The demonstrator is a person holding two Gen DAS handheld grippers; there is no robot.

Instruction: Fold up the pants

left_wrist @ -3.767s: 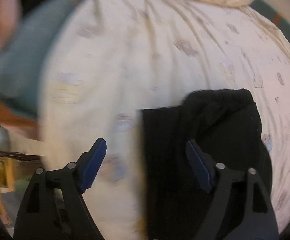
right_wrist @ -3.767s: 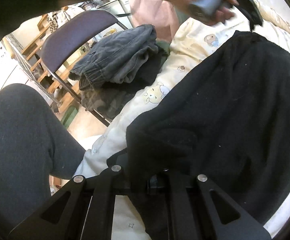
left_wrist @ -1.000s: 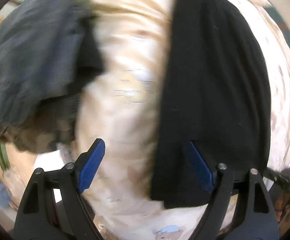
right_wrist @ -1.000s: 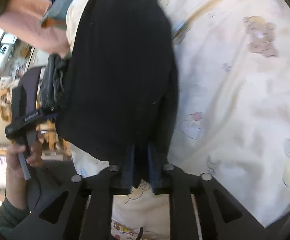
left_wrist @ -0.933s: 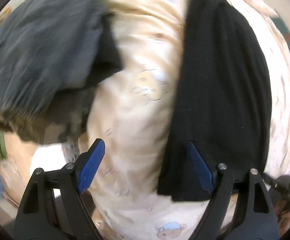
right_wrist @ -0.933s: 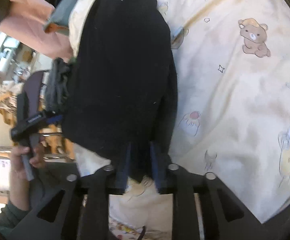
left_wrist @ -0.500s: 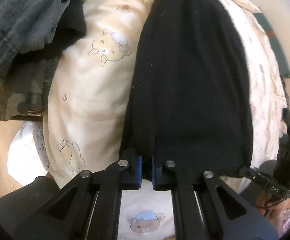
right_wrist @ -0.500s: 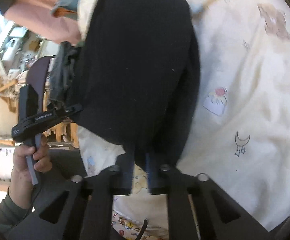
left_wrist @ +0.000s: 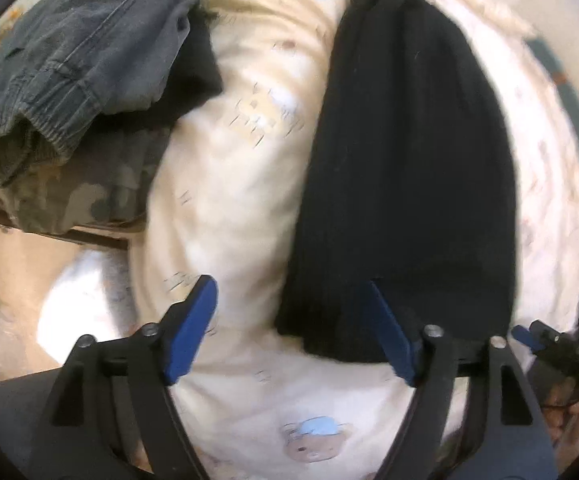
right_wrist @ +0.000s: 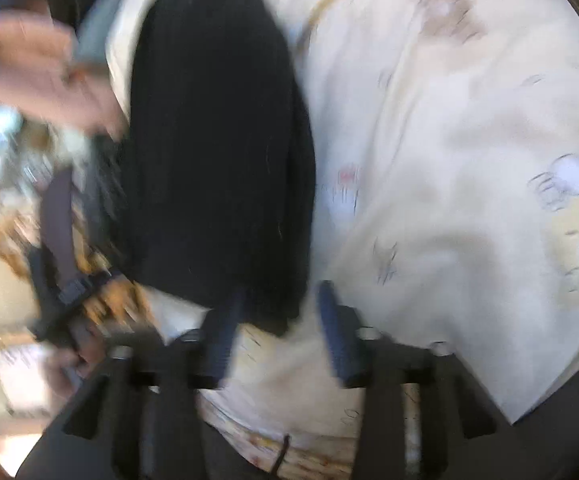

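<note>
The black pants (left_wrist: 409, 160) lie folded in a long strip on the cream bedspread (left_wrist: 229, 184). My left gripper (left_wrist: 289, 320) hovers over their near left corner. Its jaws are opening wide, the corner of the cloth lies loose between the blue pads, and neither pad presses on it. In the right wrist view the pants (right_wrist: 217, 140) run up the left half. My right gripper (right_wrist: 279, 320) is at their near right corner. Its jaws are opening too, with the hem between them and not pinched. Both views are blurred.
A pile of grey and camouflage clothes (left_wrist: 69, 64) rests on a chair at the bed's left edge. The bear-print bedspread (right_wrist: 469, 152) spreads to the right of the pants. A pink cloth (right_wrist: 37, 76) lies at the far left. The floor shows past the bed's edge.
Half a second ago both grippers were shut on the pants' near edge. Both have let go since then and their jaws have spread. The pants stay flat on the bed.
</note>
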